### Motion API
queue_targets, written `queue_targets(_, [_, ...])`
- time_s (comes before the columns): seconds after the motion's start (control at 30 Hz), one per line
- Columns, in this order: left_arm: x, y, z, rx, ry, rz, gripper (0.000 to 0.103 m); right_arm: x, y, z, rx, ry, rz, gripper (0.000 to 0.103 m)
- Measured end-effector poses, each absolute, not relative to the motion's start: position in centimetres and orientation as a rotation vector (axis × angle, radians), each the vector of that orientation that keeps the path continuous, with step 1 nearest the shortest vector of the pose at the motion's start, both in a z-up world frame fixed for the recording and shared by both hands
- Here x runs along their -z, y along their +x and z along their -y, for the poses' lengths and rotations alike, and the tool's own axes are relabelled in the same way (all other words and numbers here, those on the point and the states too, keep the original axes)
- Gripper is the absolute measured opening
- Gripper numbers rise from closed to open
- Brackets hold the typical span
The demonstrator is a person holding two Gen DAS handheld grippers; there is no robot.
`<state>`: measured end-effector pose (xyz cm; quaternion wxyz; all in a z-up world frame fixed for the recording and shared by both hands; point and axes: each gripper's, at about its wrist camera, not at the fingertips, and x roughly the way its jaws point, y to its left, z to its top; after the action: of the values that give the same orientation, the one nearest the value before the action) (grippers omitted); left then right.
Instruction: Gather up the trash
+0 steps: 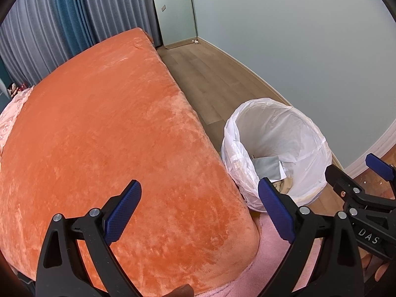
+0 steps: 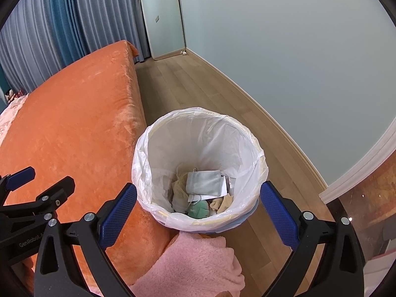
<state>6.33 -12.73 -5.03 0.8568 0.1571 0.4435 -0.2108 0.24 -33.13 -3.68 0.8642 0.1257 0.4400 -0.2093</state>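
A trash bin (image 2: 200,133) lined with a white plastic bag stands on the wood floor beside the bed; it also shows in the left wrist view (image 1: 277,133). Inside lies trash (image 2: 204,185): a grey pouch, crumpled tissues, a green scrap and beige pieces. My right gripper (image 2: 198,212) is open and empty, its jaws spread just above the bin's near rim. My left gripper (image 1: 200,212) is open and empty, over the bed's corner to the left of the bin. Each gripper shows at the edge of the other's view.
A bed with an orange plush blanket (image 1: 104,136) fills the left side. A pink towel-like cloth (image 2: 195,264) lies below the bin's near side. Pale walls (image 2: 297,61) and a baseboard run behind the bin. Curtains (image 2: 61,19) hang at the back left.
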Motion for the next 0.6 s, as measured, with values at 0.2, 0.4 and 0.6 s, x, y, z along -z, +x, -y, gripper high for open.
queue_targets(0.2, [5.6,6.7,12.9,0.429,0.332,-0.947,0.091,4.1,0.4,33.3,0.441,0.263,-0.931,0.096])
queue_targets(0.4, [6.1,7.0,13.0,0.417,0.337,-0.959,0.091,4.3,0.5,33.4,0.444,0.266,-0.936,0.096])
queue_targets(0.6, [6.2,7.0,12.9,0.414,0.336,-0.956,0.091,4.5,0.5,33.5,0.447,0.265,-0.937,0.096])
